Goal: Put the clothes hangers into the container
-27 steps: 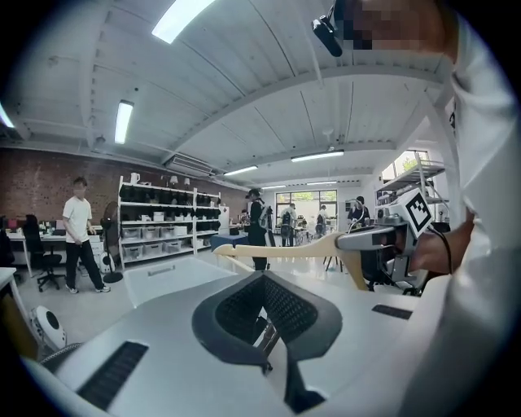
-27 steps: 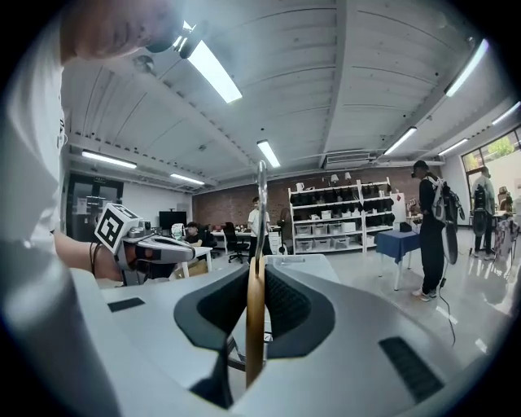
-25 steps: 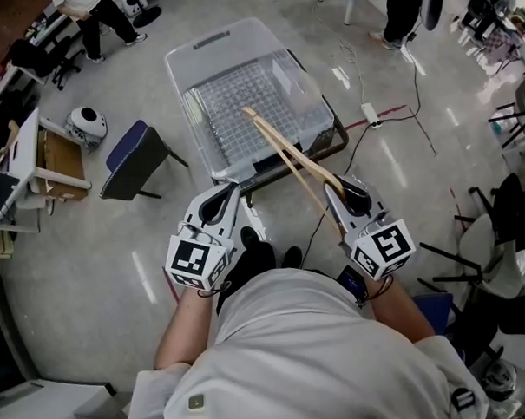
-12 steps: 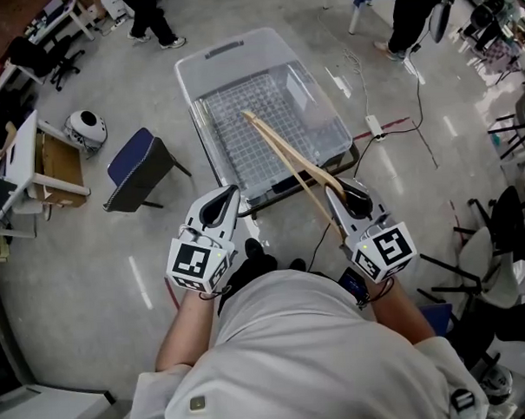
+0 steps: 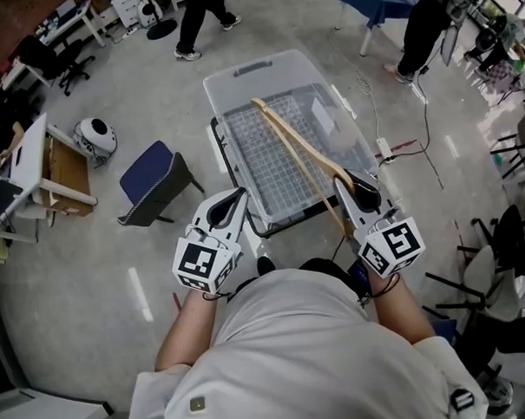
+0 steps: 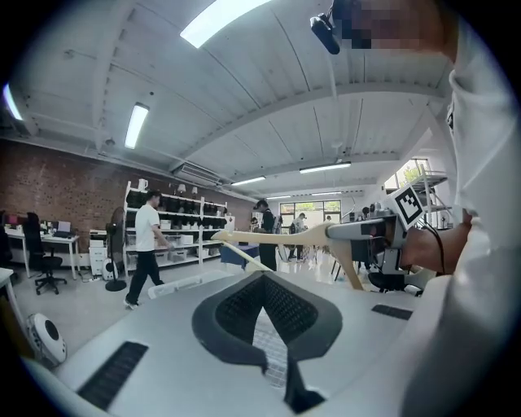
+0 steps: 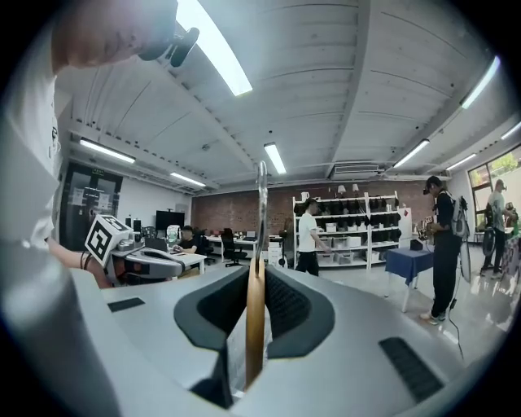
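While facing clear container, pinches wooden clothes hanger edge-on in right gripper, jaws clamped on it; holds hanger's far tip out above container's wire grid; carries left gripper alongside, just beside container's near corner, jaws together, nothing between.

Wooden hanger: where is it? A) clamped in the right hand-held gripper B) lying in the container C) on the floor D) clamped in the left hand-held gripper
A: the wooden hanger stands edge-on, pinched between the pads of the right hand-held gripper, pointing toward the container.
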`<state>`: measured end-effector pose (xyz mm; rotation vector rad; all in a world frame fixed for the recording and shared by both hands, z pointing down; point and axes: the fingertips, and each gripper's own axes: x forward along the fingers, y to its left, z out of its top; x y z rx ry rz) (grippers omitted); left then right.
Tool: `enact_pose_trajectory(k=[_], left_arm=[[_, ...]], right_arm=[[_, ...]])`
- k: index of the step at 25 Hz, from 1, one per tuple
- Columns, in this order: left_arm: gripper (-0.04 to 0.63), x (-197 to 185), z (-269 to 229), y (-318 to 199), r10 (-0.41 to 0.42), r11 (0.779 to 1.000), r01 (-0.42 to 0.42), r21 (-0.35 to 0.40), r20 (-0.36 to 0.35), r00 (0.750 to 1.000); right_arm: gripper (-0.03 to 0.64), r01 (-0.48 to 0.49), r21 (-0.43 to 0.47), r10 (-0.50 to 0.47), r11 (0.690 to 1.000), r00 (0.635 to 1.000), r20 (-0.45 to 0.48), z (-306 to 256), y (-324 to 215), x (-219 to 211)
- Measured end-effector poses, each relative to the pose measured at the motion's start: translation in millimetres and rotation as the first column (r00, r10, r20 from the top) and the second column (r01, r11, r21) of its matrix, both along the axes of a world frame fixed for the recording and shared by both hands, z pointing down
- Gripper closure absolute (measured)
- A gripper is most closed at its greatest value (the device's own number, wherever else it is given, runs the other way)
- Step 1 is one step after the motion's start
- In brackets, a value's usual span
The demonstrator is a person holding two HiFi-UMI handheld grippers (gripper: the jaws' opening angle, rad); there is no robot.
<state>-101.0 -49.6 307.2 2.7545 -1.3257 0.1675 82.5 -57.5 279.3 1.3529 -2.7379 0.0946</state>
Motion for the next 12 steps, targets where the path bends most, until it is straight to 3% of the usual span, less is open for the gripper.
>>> enact_pose_trajectory(k=[12], left_arm=[[0.578,-40.2,7.0,-32.5,-0.053,0.998,0.052,-0.025,-0.028,0.998]], right_arm=[[0.551,0.038,0.007,-0.038,0.999,0.999,-0.011,-2.9,-54.9,-40.8]])
